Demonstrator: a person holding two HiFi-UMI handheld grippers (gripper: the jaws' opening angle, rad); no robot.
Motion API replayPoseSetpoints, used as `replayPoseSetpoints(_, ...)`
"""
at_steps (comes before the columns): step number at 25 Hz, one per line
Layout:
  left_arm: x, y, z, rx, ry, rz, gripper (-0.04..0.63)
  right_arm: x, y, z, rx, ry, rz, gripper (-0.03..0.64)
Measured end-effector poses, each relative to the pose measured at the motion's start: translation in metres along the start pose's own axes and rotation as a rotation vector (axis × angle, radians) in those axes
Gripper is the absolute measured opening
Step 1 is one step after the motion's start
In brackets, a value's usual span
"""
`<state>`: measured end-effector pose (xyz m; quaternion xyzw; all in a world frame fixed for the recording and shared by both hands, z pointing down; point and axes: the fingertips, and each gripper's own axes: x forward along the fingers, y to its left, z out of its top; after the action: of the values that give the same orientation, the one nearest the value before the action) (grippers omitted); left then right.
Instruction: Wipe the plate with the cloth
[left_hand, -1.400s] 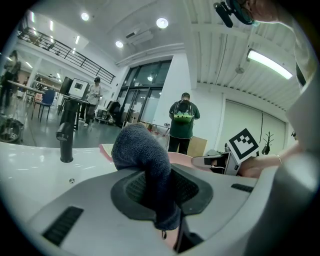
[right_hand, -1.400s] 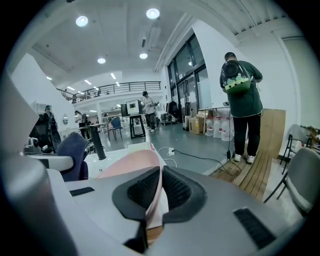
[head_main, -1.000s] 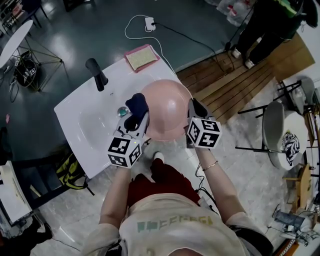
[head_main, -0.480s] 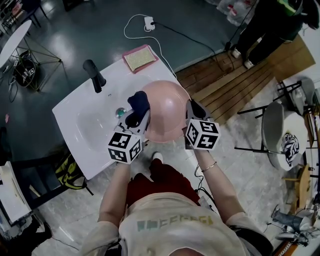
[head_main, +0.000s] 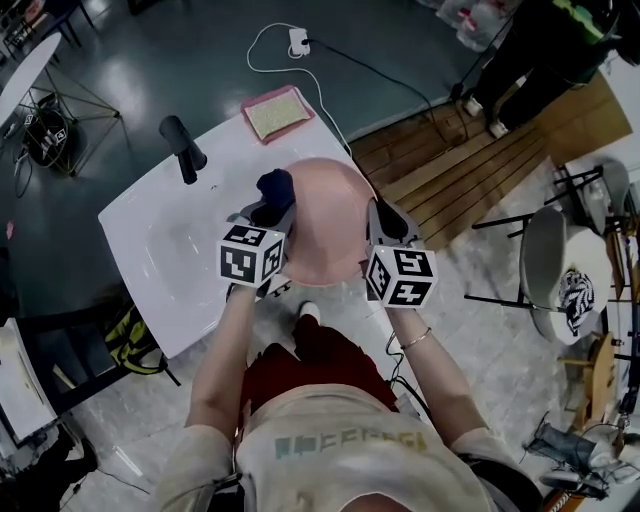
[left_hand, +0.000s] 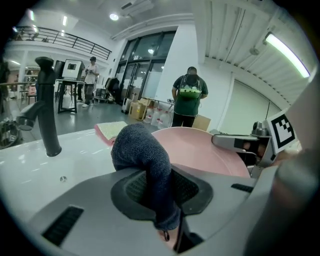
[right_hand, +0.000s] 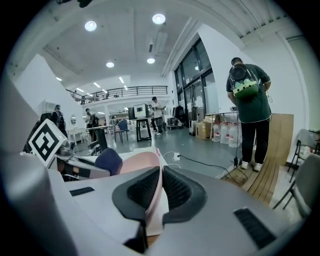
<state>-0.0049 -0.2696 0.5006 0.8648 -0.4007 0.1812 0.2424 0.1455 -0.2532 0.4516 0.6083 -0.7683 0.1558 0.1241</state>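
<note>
A pink plate (head_main: 325, 218) is held up above the white sink counter (head_main: 160, 270). My right gripper (head_main: 378, 222) is shut on the plate's right rim (right_hand: 155, 200), pinched between its dark pads. My left gripper (head_main: 268, 215) is shut on a dark blue cloth (head_main: 274, 185), a rounded wad pressed against the plate's left edge. In the left gripper view the cloth (left_hand: 145, 160) bulges out over the jaws, with the plate (left_hand: 200, 150) just behind it. The right gripper view shows the cloth (right_hand: 109, 161) beyond the plate (right_hand: 140, 162).
A black faucet (head_main: 178, 147) stands at the basin's far left. A pink sponge pad (head_main: 277, 113) lies on the counter's far corner. A white cable and plug (head_main: 297, 43) trail on the floor behind. People stand in the background; a wooden platform (head_main: 470, 160) lies right.
The left gripper with the cloth has moved slightly up and right along the plate's left edge. The plate and right gripper have shifted a little leftward in view.
</note>
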Motion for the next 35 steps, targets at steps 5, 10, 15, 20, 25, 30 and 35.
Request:
replayPoseSetpoints(5,0.029,-0.009,0.021,0.022,0.023,-0.035,0.078,0.004,0.0,0.006,-0.015,-0.005,0.019,0.044)
replayPoseSetpoints(10,0.049,-0.038,0.037,0.041,0.02,-0.117,0.079,0.008,-0.002,0.007,-0.014,0.001,0.022,0.044)
replayPoseSetpoints(15,0.054,-0.075,0.035,0.056,0.033,-0.219,0.078,0.008,-0.002,0.005,-0.005,0.008,0.015,0.044)
replayPoseSetpoints(20,0.046,-0.099,0.017,0.044,0.063,-0.313,0.078,0.011,-0.002,-0.001,0.006,0.021,0.001,0.044)
replayPoseSetpoints(25,0.026,-0.12,-0.01,0.06,0.143,-0.453,0.078,0.011,-0.004,-0.003,0.007,0.032,-0.008,0.044)
replayPoseSetpoints(30,0.002,-0.125,-0.042,0.112,0.248,-0.513,0.079,0.01,-0.005,-0.006,0.0,0.038,-0.022,0.043)
replayPoseSetpoints(35,-0.013,-0.104,-0.063,0.159,0.315,-0.452,0.08,0.011,-0.003,-0.005,-0.009,0.037,-0.022,0.043)
